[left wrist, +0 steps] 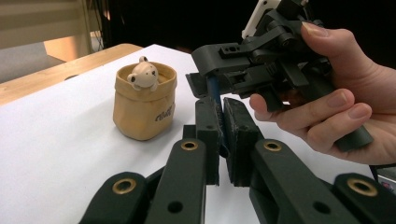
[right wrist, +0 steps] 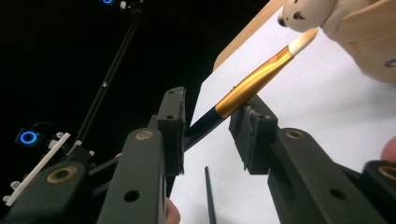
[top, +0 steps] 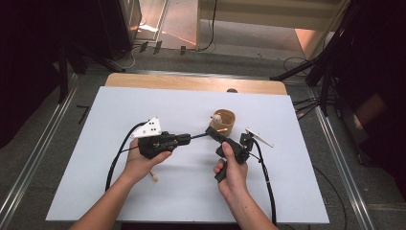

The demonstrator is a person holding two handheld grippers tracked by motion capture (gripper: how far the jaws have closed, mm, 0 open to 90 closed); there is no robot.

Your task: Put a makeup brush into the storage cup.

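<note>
Paintbrush [right wrist: 243, 88] — between right gripper [right wrist: 212, 135] jaws, untouched | left gripper [left wrist: 223, 140] clamps its handle

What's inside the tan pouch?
A small bear figure pokes out at the tan pouch's rim, head showing. The pouch wall hides its body and anything lower. The brush tip is outside, near the bear.

In the right gripper view the tan pouch [right wrist: 369, 42] is cut off by the top and right edges. The paintbrush [right wrist: 252, 81] passes between the right tongs [right wrist: 212, 135]; its dark handle vanishes behind the left pad, below the pouch.
</note>
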